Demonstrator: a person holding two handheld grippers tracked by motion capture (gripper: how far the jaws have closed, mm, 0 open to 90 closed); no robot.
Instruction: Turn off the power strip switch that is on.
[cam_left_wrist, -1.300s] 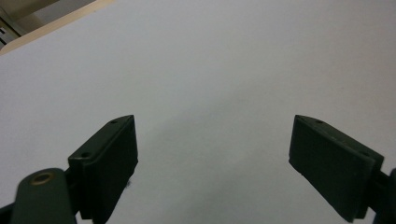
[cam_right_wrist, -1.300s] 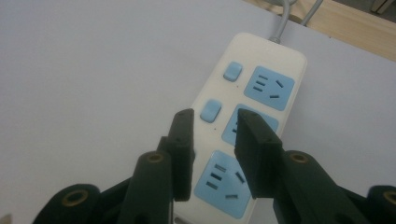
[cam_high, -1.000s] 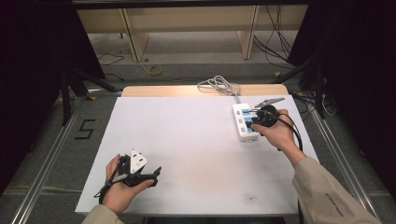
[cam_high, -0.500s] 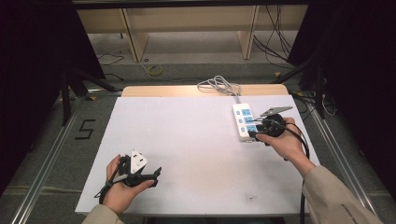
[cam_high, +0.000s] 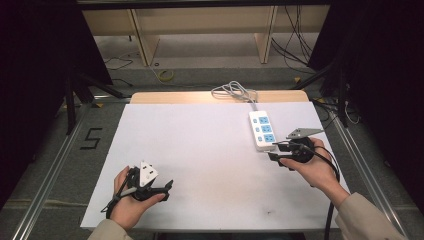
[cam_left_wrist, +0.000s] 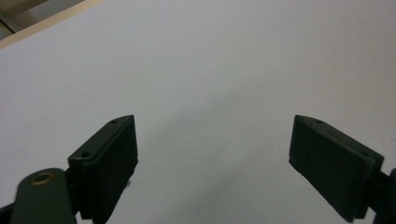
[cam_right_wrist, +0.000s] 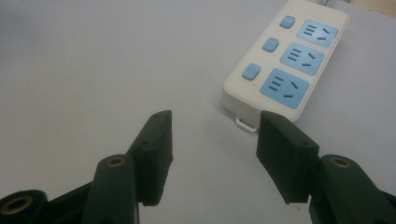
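The right tool, jaws just spread and empty, sits at the near end of the power strip, whose length runs away across the worktop; the left tool gapes far off.

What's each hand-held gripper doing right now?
Left hand-held gripper: open, empty, over bare table.
Right hand-held gripper: open, jaws just been opening, empty, near power strip.

- White power strip with three blue sockets and three blue switches, lying flat just ahead of the right claw, untouched.
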